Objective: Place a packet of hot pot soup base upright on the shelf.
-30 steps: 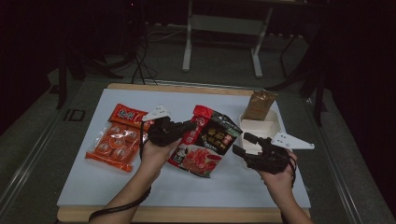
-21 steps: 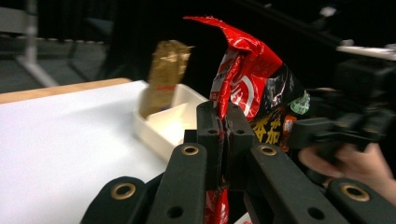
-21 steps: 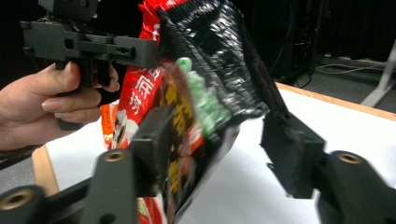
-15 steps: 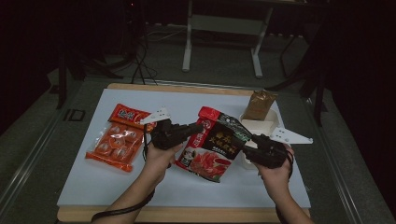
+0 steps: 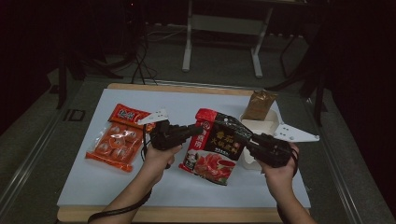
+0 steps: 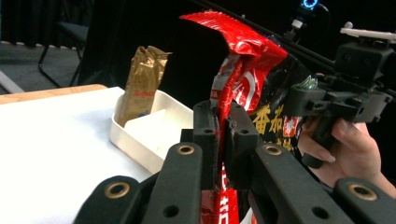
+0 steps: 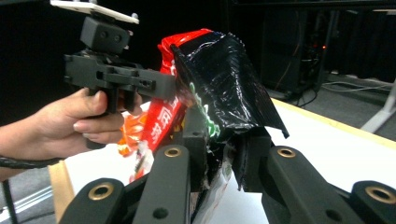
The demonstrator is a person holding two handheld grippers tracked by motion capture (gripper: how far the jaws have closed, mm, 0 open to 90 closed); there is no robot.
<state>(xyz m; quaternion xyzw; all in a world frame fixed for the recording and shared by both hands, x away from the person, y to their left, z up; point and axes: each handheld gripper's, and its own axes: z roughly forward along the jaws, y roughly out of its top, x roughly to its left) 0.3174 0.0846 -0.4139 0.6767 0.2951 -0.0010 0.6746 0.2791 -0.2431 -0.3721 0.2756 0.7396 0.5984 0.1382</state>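
Observation:
A red and black soup-base packet [image 5: 215, 145] hangs tilted above the white table between my two grippers. My left gripper [image 5: 195, 130] is shut on its red left edge, and in the left gripper view the jaws [image 6: 223, 127] pinch that crinkled red foil [image 6: 243, 70]. My right gripper [image 5: 248, 143] holds the packet's black right edge. Its jaws have just been closing, and in the right gripper view [image 7: 222, 145] the black foil [image 7: 219, 74] sits pressed between them. The other hand's gripper [image 7: 169, 88] grips the far red edge.
An orange-red snack bag [image 5: 119, 138] lies flat on the table at the left. A white tray [image 5: 264, 125] stands behind the packet at the right, with a brown pouch [image 5: 260, 104] upright in it. The white board's bare front [image 5: 140, 186] lies under my forearms.
My right gripper has come in to the packet's right edge, closed on it and risen. The packet has lifted off the table and tilted up. My left gripper has kept its hold in place.

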